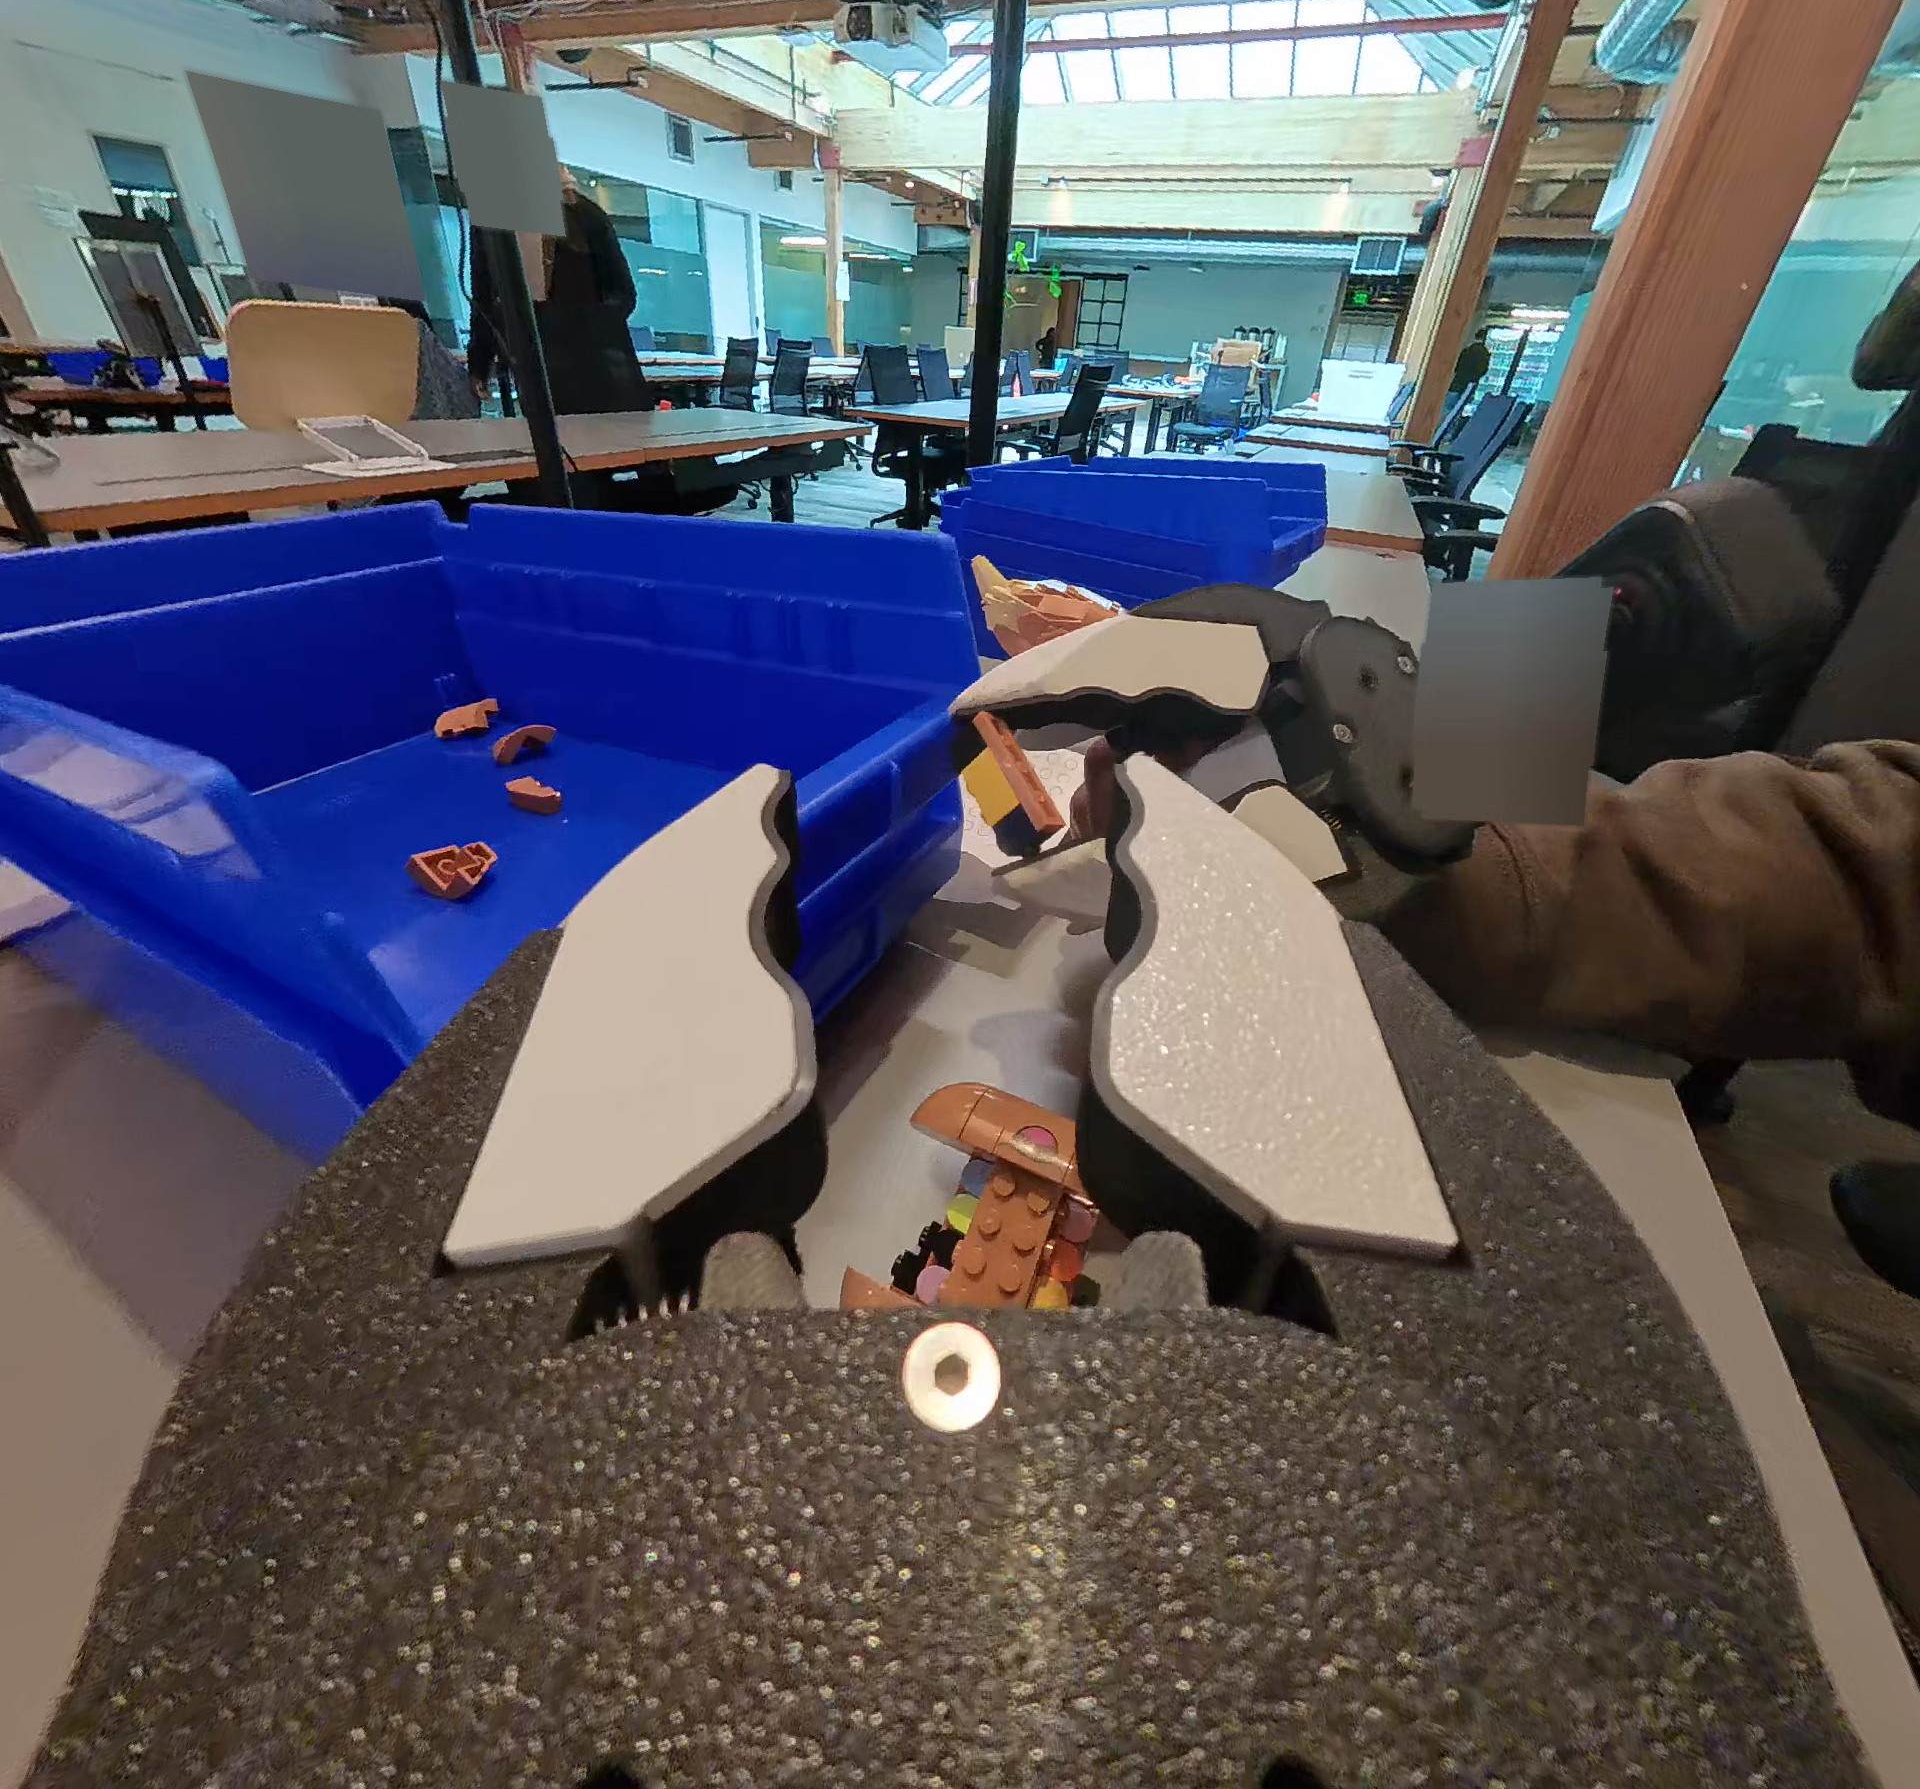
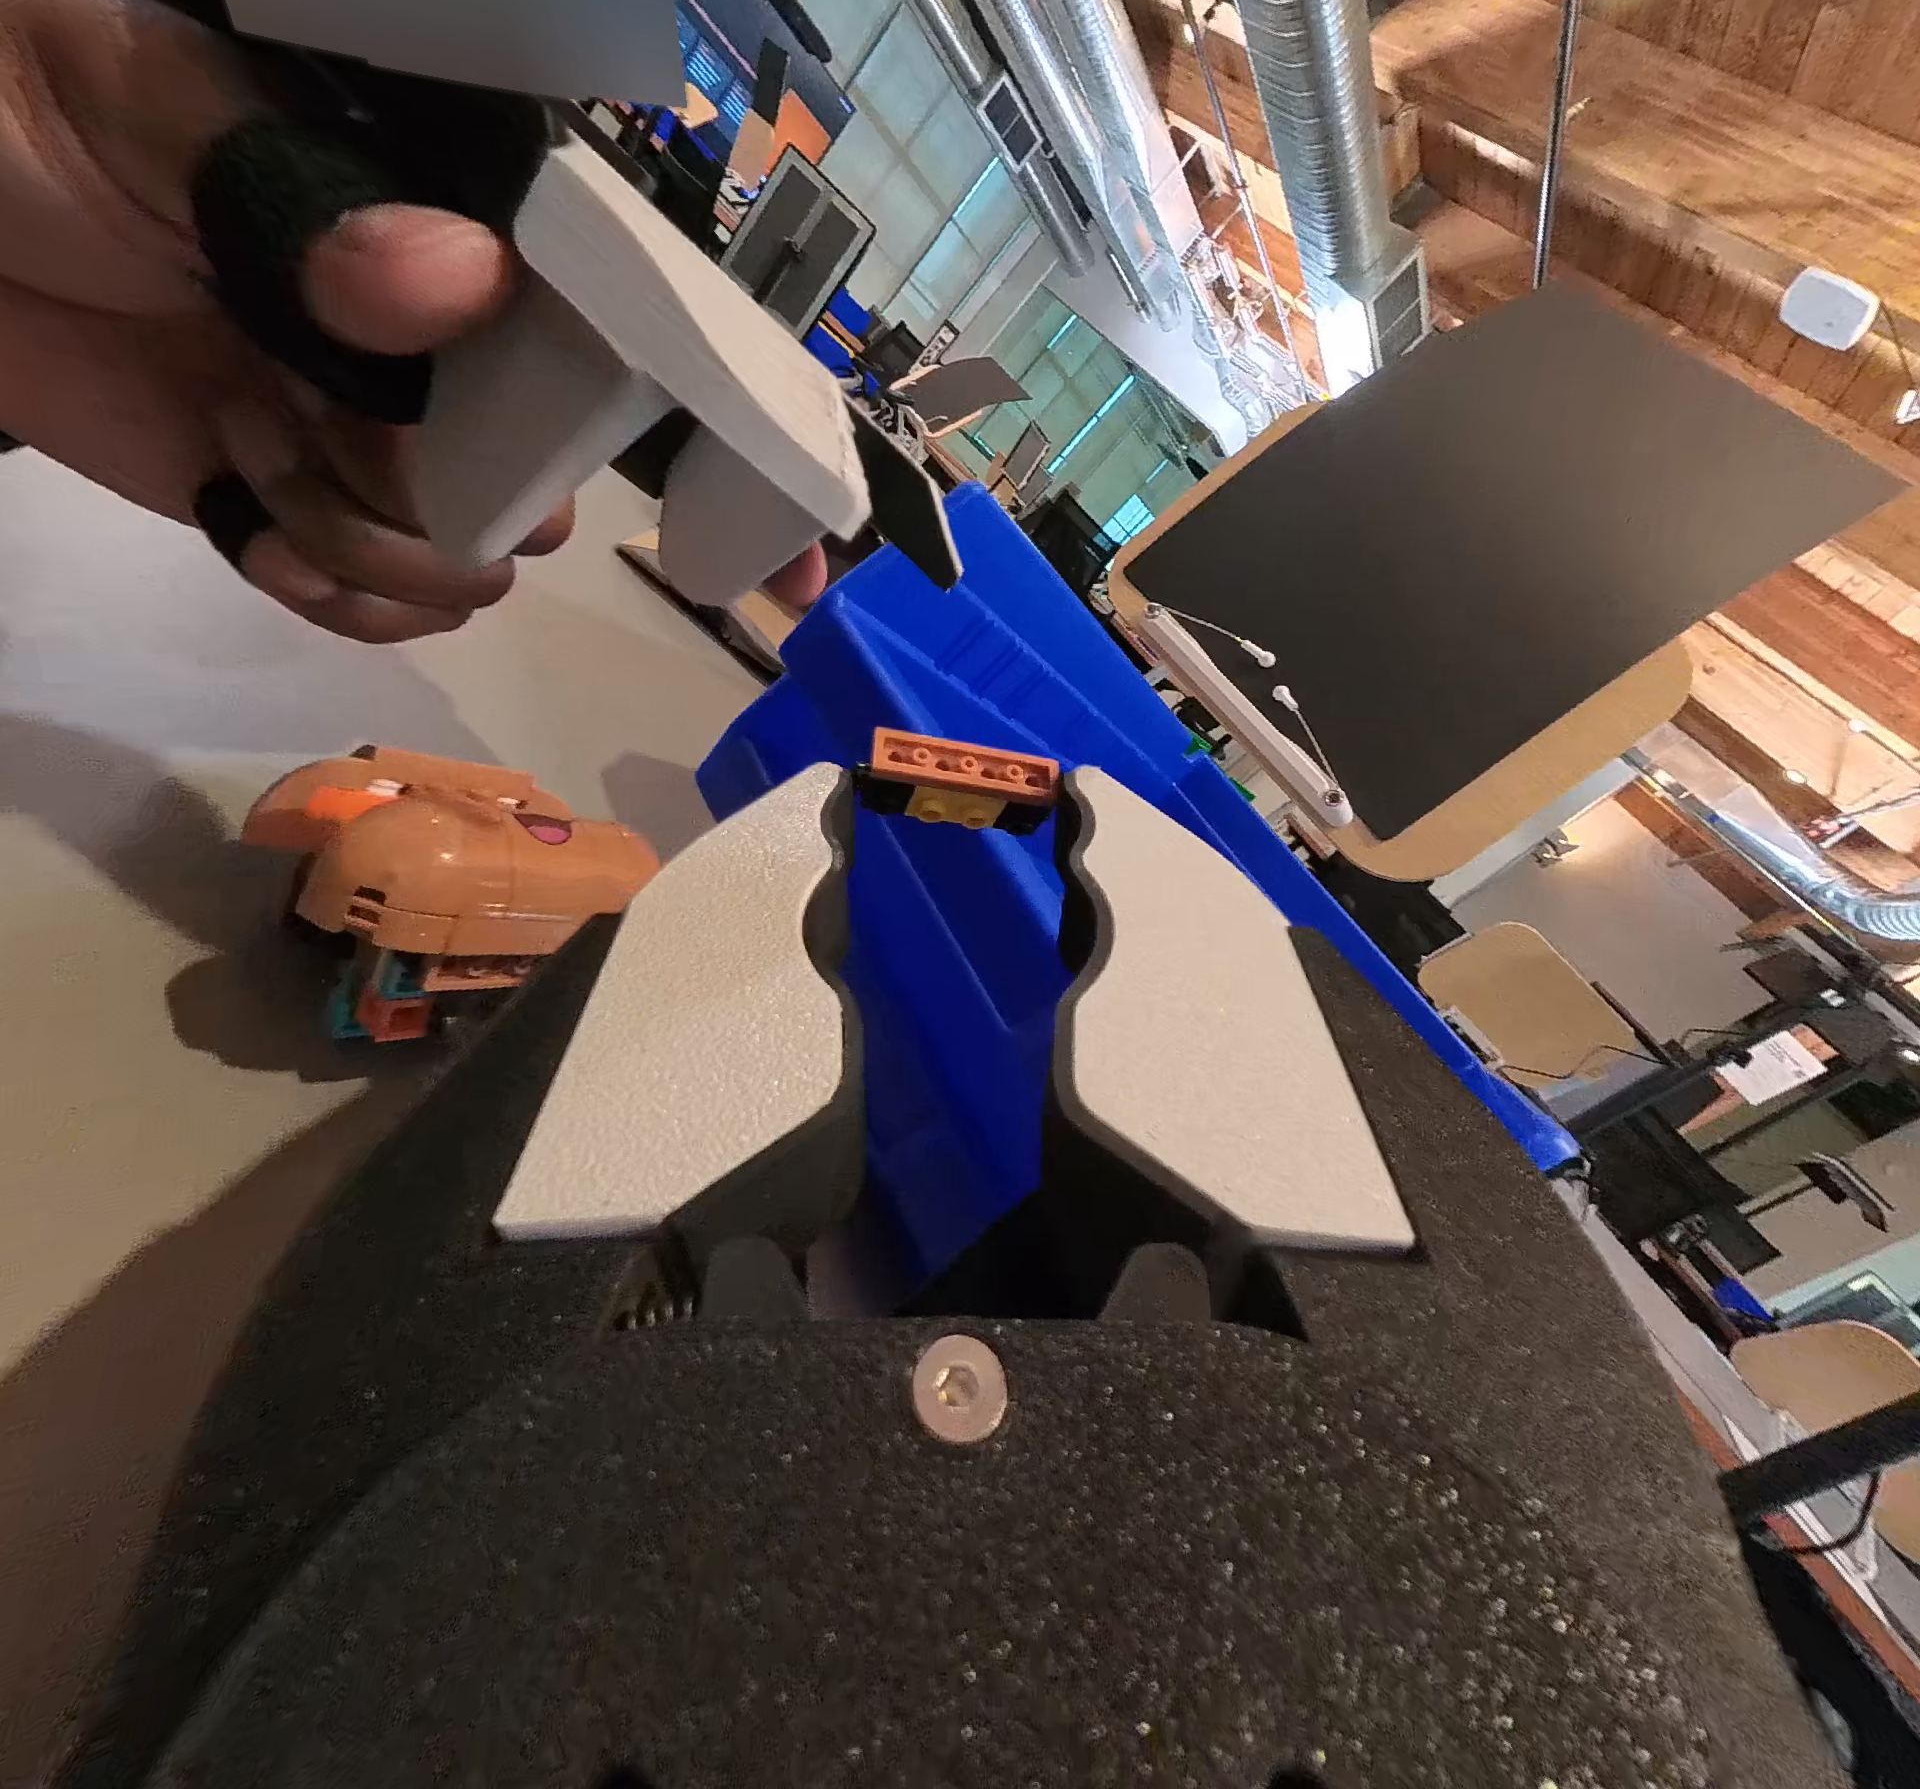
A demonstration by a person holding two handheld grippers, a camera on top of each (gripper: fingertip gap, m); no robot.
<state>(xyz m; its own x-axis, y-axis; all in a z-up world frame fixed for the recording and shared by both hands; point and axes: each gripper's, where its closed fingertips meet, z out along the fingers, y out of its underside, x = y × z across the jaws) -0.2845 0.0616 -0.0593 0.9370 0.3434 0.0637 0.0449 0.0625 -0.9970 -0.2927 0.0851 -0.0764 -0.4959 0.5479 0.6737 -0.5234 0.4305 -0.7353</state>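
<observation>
My right gripper (image 2: 958, 789) is shut on a small brick piece (image 2: 966, 781), an orange plate over yellow and black bits, held across its fingertips above a blue bin (image 2: 935, 960). In the left wrist view the right gripper (image 1: 997, 783) holds that brick piece (image 1: 1013, 789) just beyond the bin's right wall. My left gripper (image 1: 951, 804) is open and empty, with its fingertips close to the piece. It also shows in the right wrist view (image 2: 831, 544), held by a hand. A brown brick model (image 1: 1008, 1209) lies on the white table under the left gripper, and shows in the right wrist view (image 2: 447, 866).
The blue bin (image 1: 644, 617) at the left holds several loose brown pieces (image 1: 525, 794). A second blue bin (image 1: 1143, 513) stands behind. A brown sleeve (image 1: 1662, 908) reaches in from the right. The table edge (image 1: 1714, 1272) runs along the right. Desks and chairs fill the room behind. Left and right tips are no more than a few centimetres apart.
</observation>
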